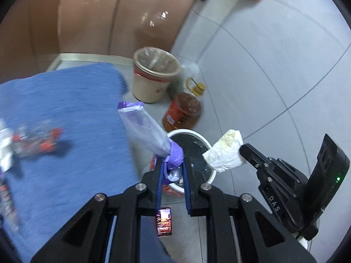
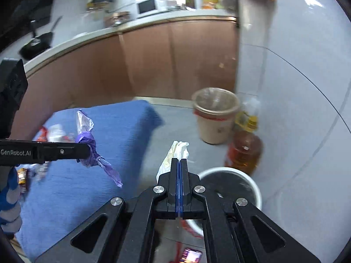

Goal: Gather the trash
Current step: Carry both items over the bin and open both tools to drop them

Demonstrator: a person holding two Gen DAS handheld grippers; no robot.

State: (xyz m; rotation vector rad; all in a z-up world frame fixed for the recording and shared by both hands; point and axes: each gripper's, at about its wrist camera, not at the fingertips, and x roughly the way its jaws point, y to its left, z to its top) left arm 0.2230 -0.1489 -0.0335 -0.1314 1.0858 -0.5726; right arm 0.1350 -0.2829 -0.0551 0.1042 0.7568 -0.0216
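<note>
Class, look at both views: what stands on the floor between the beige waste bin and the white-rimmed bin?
A large amber oil bottle, standing upright between the beige bin and white-rimmed bin; both wrist views show it.

Even, cool indoor light. Glare streaks the cabinet doors [image 1: 136, 22] beyond the tongs, the blue mat [image 1: 65, 131] left of them smears with motion blur, and tile lines bow at the edges.
</note>
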